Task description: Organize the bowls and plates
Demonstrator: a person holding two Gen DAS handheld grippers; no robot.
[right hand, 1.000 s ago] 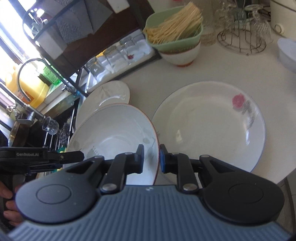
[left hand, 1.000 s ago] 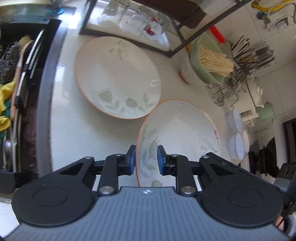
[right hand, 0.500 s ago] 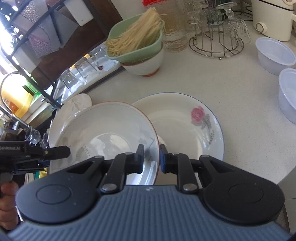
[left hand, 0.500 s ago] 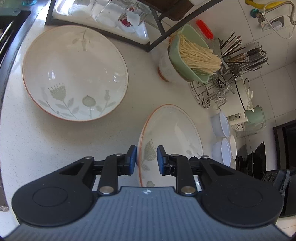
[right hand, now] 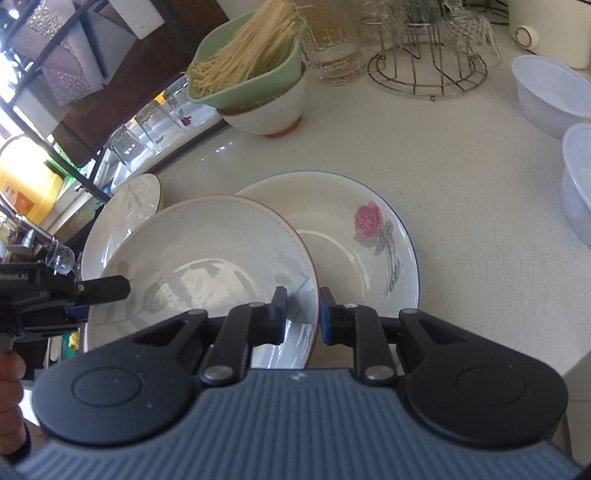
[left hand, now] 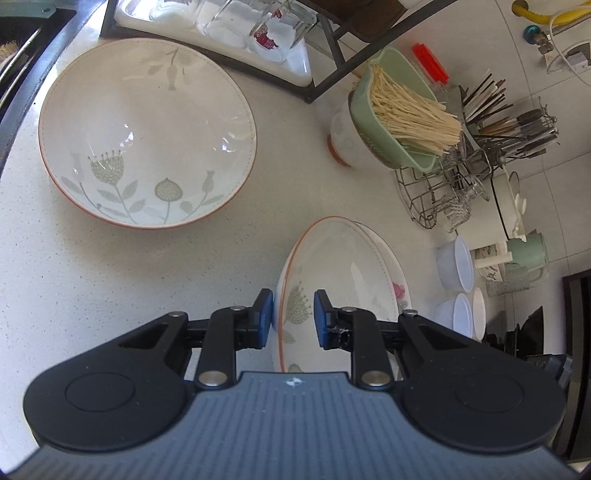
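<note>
Both grippers hold one orange-rimmed floral bowl (right hand: pixel 207 258) by opposite rims, lifted over the counter. My left gripper (left hand: pixel 293 314) is shut on its rim; the bowl (left hand: pixel 340 280) shows edge-on there. My right gripper (right hand: pixel 301 310) is shut on the other rim. The left gripper (right hand: pixel 74 299) shows at the left of the right wrist view. A rose-patterned plate (right hand: pixel 369 236) lies on the counter under the bowl's right side, also in the left wrist view (left hand: pixel 400 291). A second floral bowl (left hand: pixel 147 133) sits on the counter to the left, partly hidden in the right wrist view (right hand: pixel 129 206).
A green colander of noodles (left hand: pixel 402 110) sits in a white bowl at the back. A wire glass rack (right hand: pixel 428 62), white plastic bowls (right hand: pixel 550 96), a glass tray under a black shelf frame (left hand: pixel 236 33) and the sink edge (left hand: pixel 22 85) surround the counter.
Both grippers have carried the held bowl to the right, away from the sink; it now overlaps the rose plate. The other floral bowl has stayed in place.
</note>
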